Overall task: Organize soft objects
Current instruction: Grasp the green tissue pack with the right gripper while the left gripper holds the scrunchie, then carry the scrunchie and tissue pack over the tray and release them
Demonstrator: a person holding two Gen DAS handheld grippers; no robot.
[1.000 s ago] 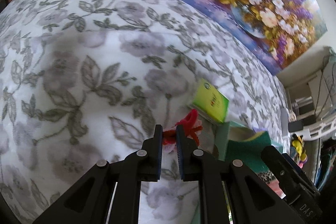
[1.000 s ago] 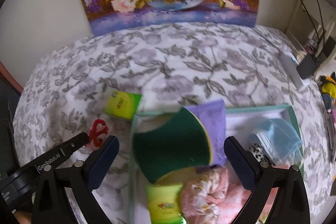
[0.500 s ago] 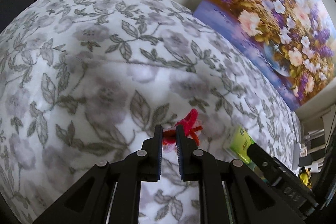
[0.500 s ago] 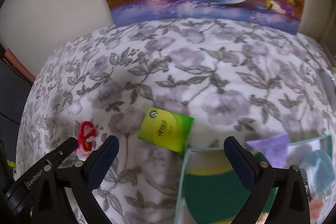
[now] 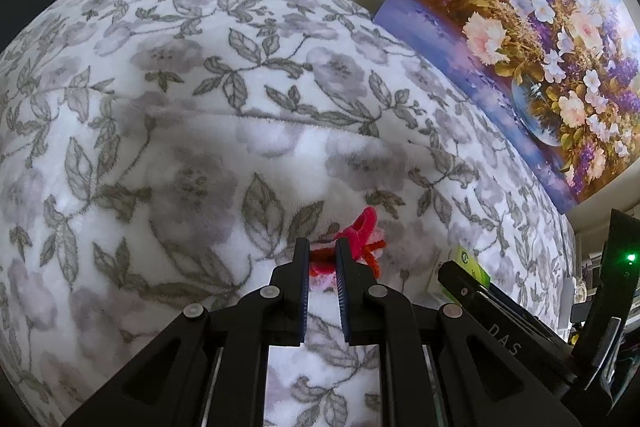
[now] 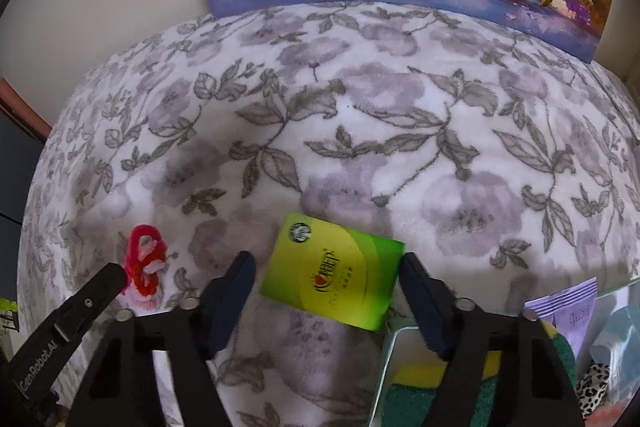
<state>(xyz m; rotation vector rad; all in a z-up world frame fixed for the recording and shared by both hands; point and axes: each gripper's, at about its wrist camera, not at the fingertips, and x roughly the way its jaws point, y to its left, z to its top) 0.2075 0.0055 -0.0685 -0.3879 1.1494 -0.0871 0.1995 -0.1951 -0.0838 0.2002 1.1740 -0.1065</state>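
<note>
From my left wrist: my left gripper is clamped tight on the red pipe-cleaner twist, which rests on the blanket, not yet in the box.

From my right wrist: my right gripper straddles the green pack, left of the box; the jaws are closing, pads not yet on it. In the box I see a sponge, a purple pack and more. By my judgement, two items remain outside.

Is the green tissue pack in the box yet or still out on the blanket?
Out. The flat green tissue pack lies on the floral blanket, beside the box's corner.
</note>
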